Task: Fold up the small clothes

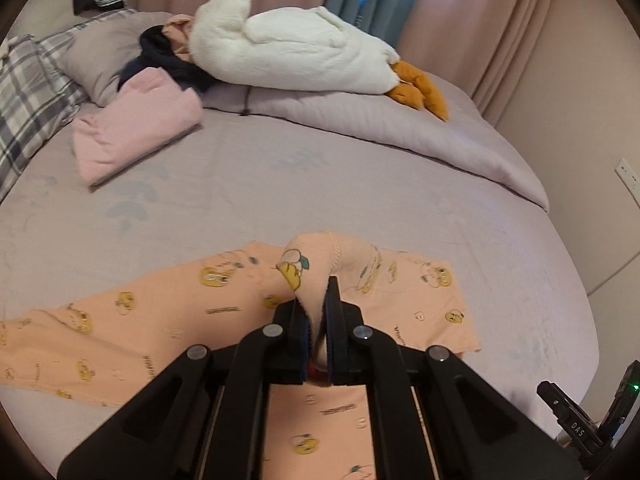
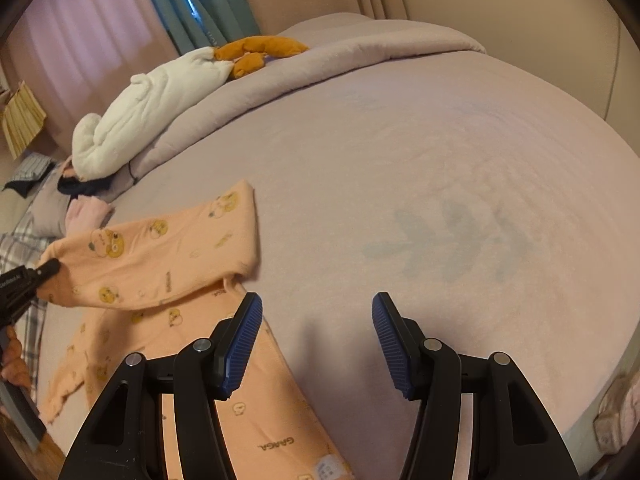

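Left tool (image 1: 318, 312) — peach garment (image 1: 160, 320) pinched.

Two grippers: the left gripper (image 1: 318, 312) and the right gripper (image 2: 316, 340). One peach printed garment (image 1: 168, 320) at six o'clock on the one bed (image 1: 360, 200). One folded pink cloth (image 1: 136, 136) at ten o'clock. One white plush goose (image 1: 296, 48) at twelve. One folded quilt (image 1: 400, 128) under it. One plaid pillow (image 1: 28, 92) at nine.

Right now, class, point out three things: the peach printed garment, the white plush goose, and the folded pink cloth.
peach printed garment (image 1: 168, 312), left wrist view, flat leg part.
white plush goose (image 1: 296, 52), left wrist view, body.
folded pink cloth (image 1: 136, 128), left wrist view, top face.
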The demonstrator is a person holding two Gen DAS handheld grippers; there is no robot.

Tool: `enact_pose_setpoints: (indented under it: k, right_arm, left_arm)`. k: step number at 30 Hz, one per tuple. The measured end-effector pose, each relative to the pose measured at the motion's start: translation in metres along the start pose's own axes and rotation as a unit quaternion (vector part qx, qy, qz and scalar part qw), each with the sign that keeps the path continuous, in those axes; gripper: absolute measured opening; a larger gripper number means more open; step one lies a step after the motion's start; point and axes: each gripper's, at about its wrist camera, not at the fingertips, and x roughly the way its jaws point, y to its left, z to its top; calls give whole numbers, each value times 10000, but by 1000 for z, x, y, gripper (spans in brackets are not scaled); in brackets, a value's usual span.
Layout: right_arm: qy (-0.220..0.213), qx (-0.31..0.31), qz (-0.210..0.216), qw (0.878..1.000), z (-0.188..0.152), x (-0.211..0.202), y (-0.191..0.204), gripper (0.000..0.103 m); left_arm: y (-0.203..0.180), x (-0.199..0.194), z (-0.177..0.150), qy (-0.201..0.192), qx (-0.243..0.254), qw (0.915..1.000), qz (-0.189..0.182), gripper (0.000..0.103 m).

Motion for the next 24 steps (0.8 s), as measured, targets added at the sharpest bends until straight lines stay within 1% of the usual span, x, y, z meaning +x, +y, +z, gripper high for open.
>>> enact_pose_setpoints:
  k: [4,10,18,24]
  right_arm:
    - [30,-75,14,10000,0,2,5,57]
    - [88,-222,59,9997,0,5,16,57]
    - [137,-351,85,9993,-1,7,22,57]
    - [186,-433,106,9988,-4,9,27,57]
  left_arm:
    - [17,-3,0,16,18,9997,258,5]
    - [43,-8,-5,73,-68,9986,528,5]
    - [61,-12,-6,91,-285,9974,652,5]
    - [67,-10,-10,110,-223,9962,835,5]
